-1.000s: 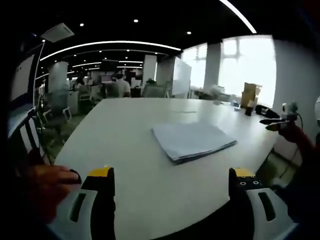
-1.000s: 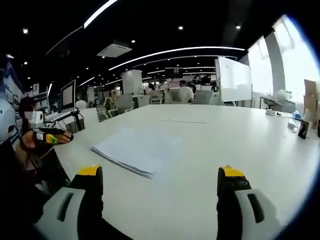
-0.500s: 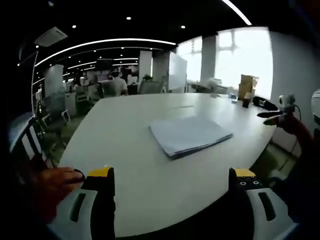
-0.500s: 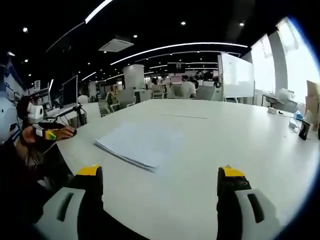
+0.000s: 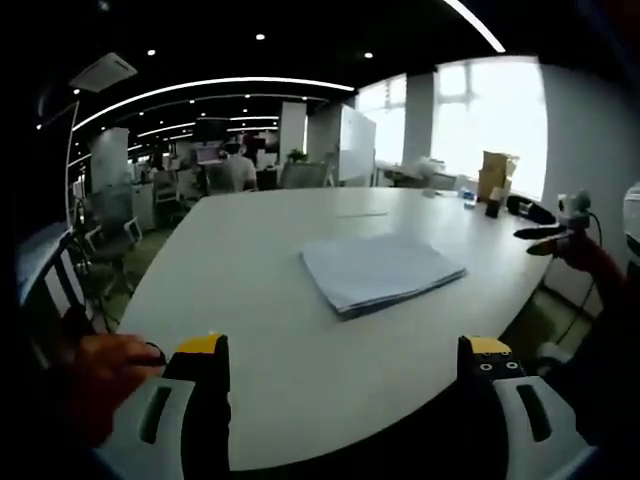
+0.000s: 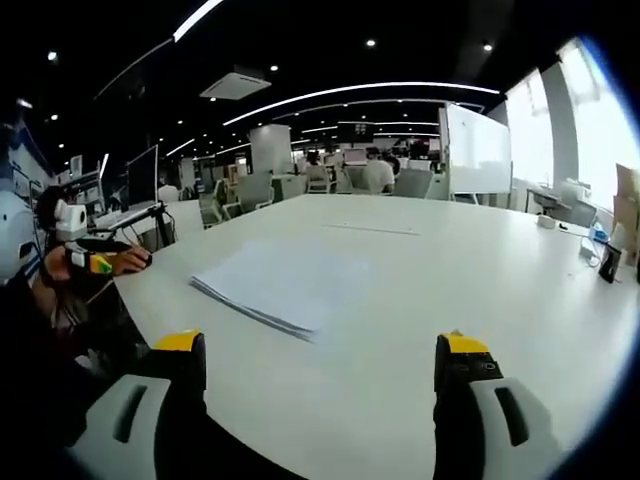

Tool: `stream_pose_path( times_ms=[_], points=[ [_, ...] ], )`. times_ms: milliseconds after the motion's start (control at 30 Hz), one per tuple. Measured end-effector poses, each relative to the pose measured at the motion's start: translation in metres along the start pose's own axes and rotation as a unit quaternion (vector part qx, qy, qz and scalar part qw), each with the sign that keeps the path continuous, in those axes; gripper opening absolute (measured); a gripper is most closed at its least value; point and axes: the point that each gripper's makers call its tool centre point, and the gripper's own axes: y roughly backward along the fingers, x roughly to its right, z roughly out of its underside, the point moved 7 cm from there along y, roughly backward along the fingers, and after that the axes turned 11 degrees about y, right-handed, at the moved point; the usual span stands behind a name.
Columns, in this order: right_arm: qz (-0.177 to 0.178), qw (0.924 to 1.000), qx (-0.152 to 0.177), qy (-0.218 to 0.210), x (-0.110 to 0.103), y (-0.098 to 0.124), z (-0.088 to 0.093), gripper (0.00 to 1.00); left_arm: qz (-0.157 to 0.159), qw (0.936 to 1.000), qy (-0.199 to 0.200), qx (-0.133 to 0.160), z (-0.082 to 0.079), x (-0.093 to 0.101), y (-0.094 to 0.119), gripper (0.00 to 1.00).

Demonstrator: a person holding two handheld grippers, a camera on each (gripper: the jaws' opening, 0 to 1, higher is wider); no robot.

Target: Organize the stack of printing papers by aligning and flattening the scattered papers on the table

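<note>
Left gripper [image 5: 340,360]: jaws apart, clamped on nothing; the stack of papers [image 5: 380,270] lies flat on the white table [image 5: 240,260], ahead of and between the jaws. Right gripper [image 6: 320,362]: jaws apart, clamped on nothing; stack ahead, nearer its left jaw.

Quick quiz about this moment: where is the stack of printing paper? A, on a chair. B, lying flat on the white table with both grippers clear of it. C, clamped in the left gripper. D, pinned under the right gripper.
B: the paper stack lies flat on the white table, and both the left gripper and the right gripper are open, short of it.
</note>
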Motion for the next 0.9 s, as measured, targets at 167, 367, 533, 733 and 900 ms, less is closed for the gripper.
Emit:
stream_pose_path(
  times_ms=[167,367,533,733,900],
  points=[
    [-0.001,1.0000,0.000,0.001,-0.0003,-0.0006,-0.0007,0.90,0.000,1.0000,0.002,-0.001,0.0013,-0.0002,-0.0002,0.97],
    [-0.001,1.0000,0.002,0.002,-0.0004,-0.0008,-0.0018,0.90,0.000,1.0000,0.002,-0.001,0.0011,0.0002,-0.0002,0.97],
    [-0.001,1.0000,0.001,0.003,-0.0013,-0.0011,-0.0024,0.90,0.002,1.0000,0.004,-0.003,0.0020,0.0004,-0.0004,0.97],
    [-0.002,1.0000,0.000,0.005,-0.0025,-0.0015,-0.0022,0.90,0.003,1.0000,0.003,-0.003,0.0020,0.0010,-0.0001,0.97],
    [-0.003,1.0000,0.000,0.006,-0.0042,-0.0015,-0.0029,0.90,0.003,1.0000,0.003,-0.003,0.0024,0.0011,0.0000,0.97]
  ],
)
